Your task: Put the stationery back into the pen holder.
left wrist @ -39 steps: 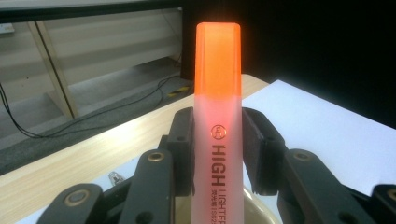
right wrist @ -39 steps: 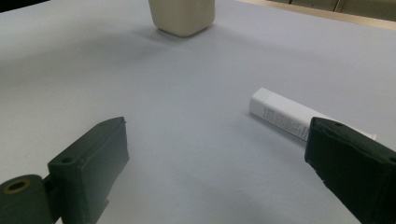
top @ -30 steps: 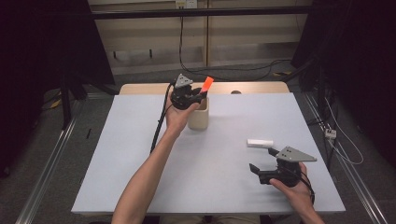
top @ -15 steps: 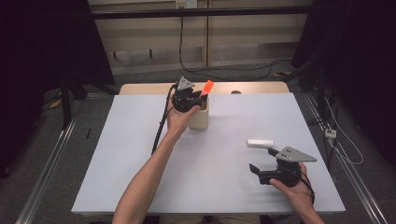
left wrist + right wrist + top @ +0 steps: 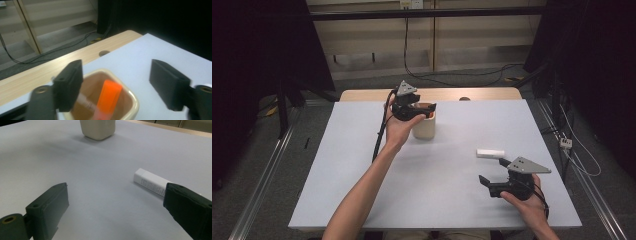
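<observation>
Orange marker (image 5: 108,98) in the cup (image 5: 130,100), both claws spread wide.

High view: left gripper (image 5: 424,111) poised right over the cream cup (image 5: 424,129) at the table's (image 5: 337,165) far edge, jaws parted above its mouth; right gripper (image 5: 493,175) low at the near right, released, white tube (image 5: 490,153) lying just ahead of it. Left gripper view: jaws wide apart, gripping nothing, cup directly below and between them, orange marker standing tilted inside, leaning on the wall under the left jaw. Right gripper view: jaws open and empty, white tube (image 5: 151,184) flat just beyond the right jaw, cup (image 5: 97,129) well ahead, toward the left jaw's side.
</observation>
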The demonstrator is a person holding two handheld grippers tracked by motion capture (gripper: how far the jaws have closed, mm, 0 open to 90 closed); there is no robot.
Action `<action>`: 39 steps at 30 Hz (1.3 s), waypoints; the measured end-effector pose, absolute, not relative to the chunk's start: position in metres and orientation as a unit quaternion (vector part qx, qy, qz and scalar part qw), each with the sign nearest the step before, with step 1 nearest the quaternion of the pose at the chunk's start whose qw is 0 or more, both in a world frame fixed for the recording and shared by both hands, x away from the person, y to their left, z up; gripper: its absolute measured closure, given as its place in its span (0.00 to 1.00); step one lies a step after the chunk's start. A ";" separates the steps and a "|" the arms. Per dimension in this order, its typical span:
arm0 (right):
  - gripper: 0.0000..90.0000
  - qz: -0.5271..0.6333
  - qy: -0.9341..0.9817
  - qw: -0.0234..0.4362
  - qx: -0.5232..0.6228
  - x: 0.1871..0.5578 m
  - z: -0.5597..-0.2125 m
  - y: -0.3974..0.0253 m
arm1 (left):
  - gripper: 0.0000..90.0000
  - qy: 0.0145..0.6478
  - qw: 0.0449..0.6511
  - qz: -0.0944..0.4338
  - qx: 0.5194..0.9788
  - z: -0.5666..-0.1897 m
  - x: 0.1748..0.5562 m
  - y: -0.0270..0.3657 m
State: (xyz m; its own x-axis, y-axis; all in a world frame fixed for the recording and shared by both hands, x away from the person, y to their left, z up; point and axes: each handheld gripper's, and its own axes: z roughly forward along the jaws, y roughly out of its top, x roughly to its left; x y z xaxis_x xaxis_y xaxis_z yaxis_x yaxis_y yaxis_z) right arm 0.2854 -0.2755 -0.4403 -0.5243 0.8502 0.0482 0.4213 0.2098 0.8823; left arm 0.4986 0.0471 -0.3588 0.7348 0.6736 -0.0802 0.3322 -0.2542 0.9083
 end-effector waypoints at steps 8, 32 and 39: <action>0.07 0.455 0.744 0.237 0.428 0.287 -0.441 -0.274 | 0.14 0.332 0.499 0.164 0.783 -0.375 0.483 0.064; 0.06 0.449 0.740 0.237 0.441 0.290 -0.436 -0.279 | 0.06 0.350 0.479 0.163 0.788 -0.391 0.421 0.136; 0.05 0.441 0.739 0.243 0.448 0.292 -0.433 -0.284 | 0.06 0.327 0.458 0.164 0.810 -0.403 0.393 0.144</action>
